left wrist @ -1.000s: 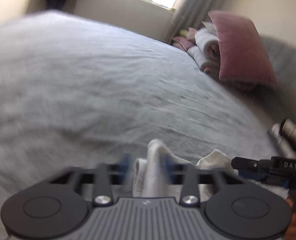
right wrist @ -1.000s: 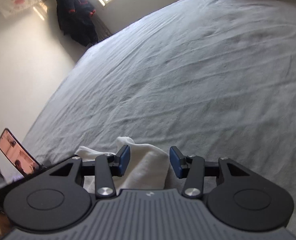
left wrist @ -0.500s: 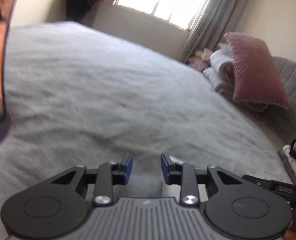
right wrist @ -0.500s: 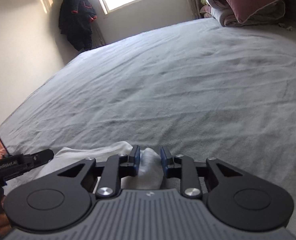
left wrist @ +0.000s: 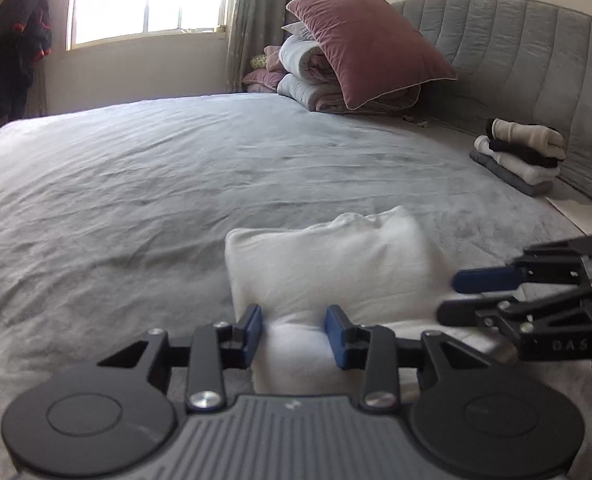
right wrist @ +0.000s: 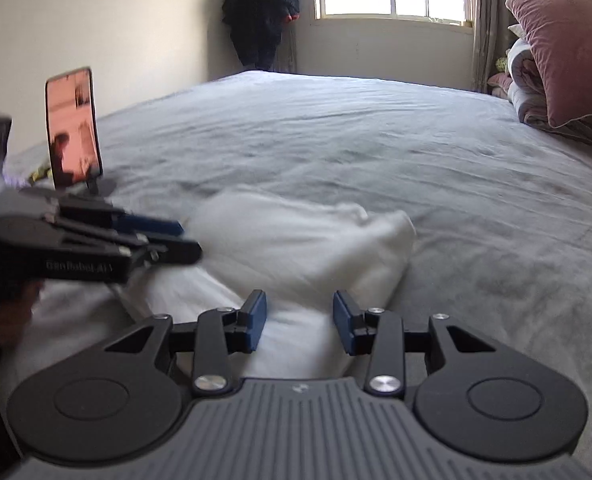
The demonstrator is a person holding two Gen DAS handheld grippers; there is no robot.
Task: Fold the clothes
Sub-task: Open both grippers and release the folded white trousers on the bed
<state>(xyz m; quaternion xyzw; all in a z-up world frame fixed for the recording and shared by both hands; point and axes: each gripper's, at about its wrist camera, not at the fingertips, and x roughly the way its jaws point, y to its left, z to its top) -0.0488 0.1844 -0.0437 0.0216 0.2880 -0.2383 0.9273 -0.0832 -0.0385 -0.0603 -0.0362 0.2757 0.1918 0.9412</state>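
White garment [left wrist: 327, 264] now folded over, puffy; both tongs [left wrist: 294, 334] [right wrist: 299, 322] opening, released.

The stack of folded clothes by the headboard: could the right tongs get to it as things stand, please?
Probably yes, though not at once: the right tongs are at the white garment, and the stack of folded clothes lies well beyond. Only bare bed cover shows between them.

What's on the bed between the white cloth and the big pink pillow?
Nothing: in the left wrist view, only bare grey bedsheet stretches from the white cloth to the pink pillow.
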